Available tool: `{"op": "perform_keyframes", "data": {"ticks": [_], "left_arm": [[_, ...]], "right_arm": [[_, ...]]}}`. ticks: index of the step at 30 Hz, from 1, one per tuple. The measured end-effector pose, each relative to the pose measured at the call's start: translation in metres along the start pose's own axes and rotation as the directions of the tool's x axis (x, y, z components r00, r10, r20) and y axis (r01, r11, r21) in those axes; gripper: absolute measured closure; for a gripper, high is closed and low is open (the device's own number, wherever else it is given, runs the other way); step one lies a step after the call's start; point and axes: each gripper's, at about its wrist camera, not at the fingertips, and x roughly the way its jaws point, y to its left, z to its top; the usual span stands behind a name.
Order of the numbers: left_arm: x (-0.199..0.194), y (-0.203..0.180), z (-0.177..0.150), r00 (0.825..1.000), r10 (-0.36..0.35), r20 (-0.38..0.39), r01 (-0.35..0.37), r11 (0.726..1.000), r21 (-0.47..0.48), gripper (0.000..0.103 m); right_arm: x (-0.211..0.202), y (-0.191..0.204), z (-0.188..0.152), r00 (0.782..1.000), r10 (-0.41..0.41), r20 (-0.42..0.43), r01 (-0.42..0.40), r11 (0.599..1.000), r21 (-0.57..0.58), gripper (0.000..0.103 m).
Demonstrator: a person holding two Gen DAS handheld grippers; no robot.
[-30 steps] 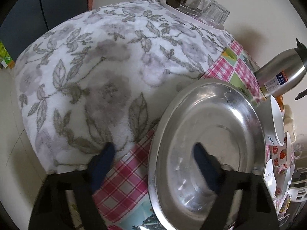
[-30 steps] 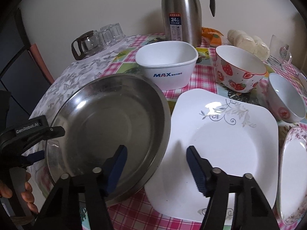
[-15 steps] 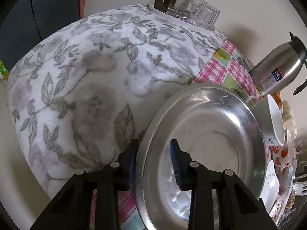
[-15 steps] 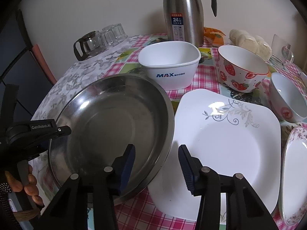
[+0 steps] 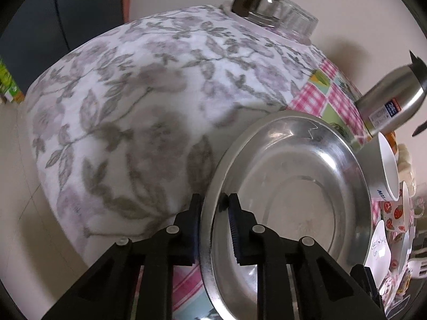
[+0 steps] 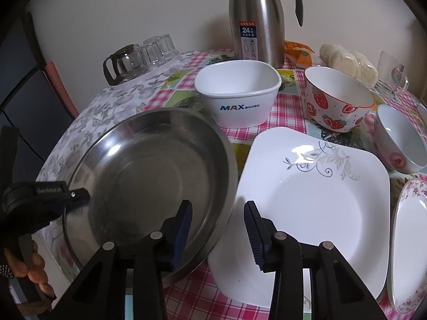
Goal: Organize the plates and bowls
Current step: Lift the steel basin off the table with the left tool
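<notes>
A large steel plate lies at the table's left, its right rim over a white square plate. My left gripper is shut on the steel plate's near-left rim; it also shows in the right wrist view. My right gripper is open, its left finger over the steel plate's right rim and its right finger over the square plate. Behind stand a white MAX bowl, a strawberry bowl and a small white bowl.
A steel thermos stands at the back by the wall. Upturned glasses sit back left on a floral cloth. A floral-rimmed plate lies at the right edge. Buns lie back right.
My left gripper has closed onto the steel plate's rim. My right gripper has narrowed and shifted a little toward the two plates' overlapping rims.
</notes>
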Motion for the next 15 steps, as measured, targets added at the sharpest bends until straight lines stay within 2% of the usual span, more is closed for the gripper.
{"op": "perform_keyframes", "data": {"ticks": [11,15], "left_arm": [[-0.009,0.031,0.006,0.999,0.025,0.031,-0.021,0.994,-0.104,0.084],[-0.007,0.033,0.008,0.999,0.028,0.029,-0.025,0.994,-0.109,0.084]], "right_arm": [[-0.004,0.022,-0.001,0.999,0.027,0.032,-0.025,0.998,-0.062,0.062],[0.001,0.028,-0.004,0.999,0.040,0.020,-0.038,0.996,-0.078,0.064]]}}
